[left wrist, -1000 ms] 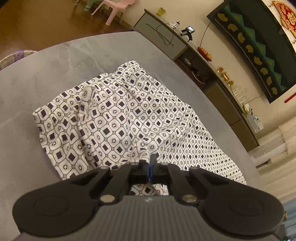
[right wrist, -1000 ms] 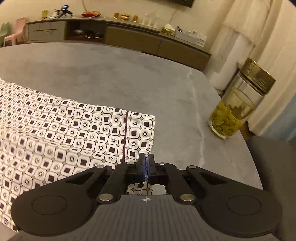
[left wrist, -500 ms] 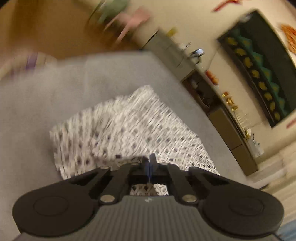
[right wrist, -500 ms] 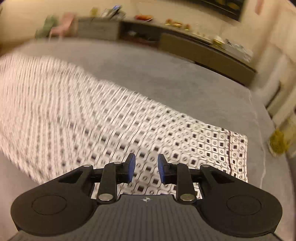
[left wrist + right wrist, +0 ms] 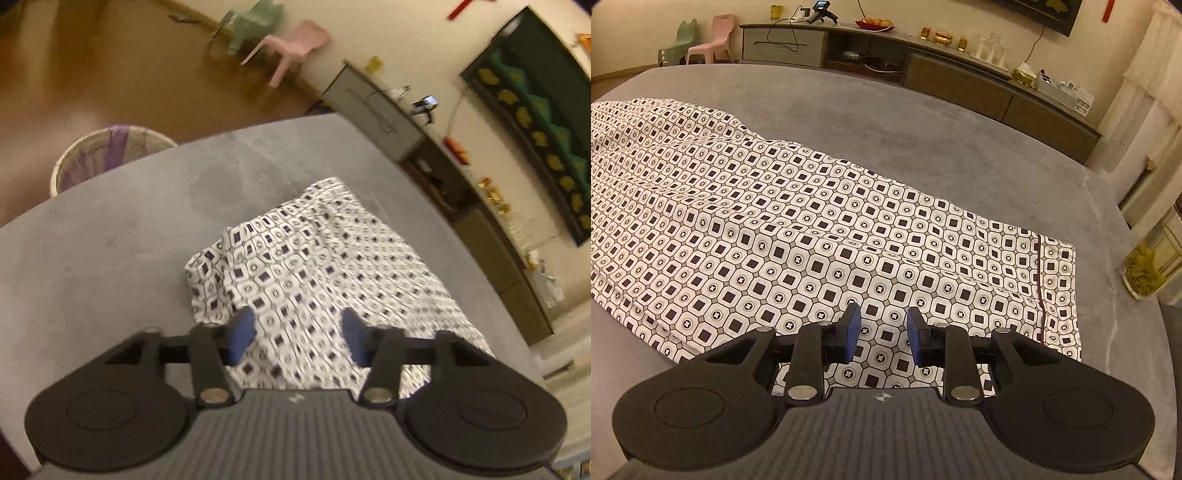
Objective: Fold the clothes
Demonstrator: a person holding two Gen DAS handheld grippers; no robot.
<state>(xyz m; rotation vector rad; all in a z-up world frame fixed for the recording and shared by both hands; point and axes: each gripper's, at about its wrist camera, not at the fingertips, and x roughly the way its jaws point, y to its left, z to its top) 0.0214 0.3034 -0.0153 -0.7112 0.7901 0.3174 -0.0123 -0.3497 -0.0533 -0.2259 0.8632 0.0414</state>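
While both grippers hung above the grey table, the patterned cloth lay spread flat across it, gripped by neither. The left gripper had its blue fingers spread wide with nothing held between them; the cloth lay under and ahead of those fingers, its bunched, wrinkled end beyond the left-hand finger and its smoother length running off past the right-hand one. That view was somewhat blurred, so I could not tell whether the tips touched the fabric. The right gripper stood partly open, the gap between its fingers narrower than the left's, and empty too. Beneath and beyond them the cloth stretched away to the left, while its hemmed end with a dark stripe lay off to the right of the right-hand finger. Farther right, near the table's edge, stood a glass jar, well apart from the cloth. Beyond the left gripper's fingers, past the table's far rim, a woven basket sat on the brown floor.
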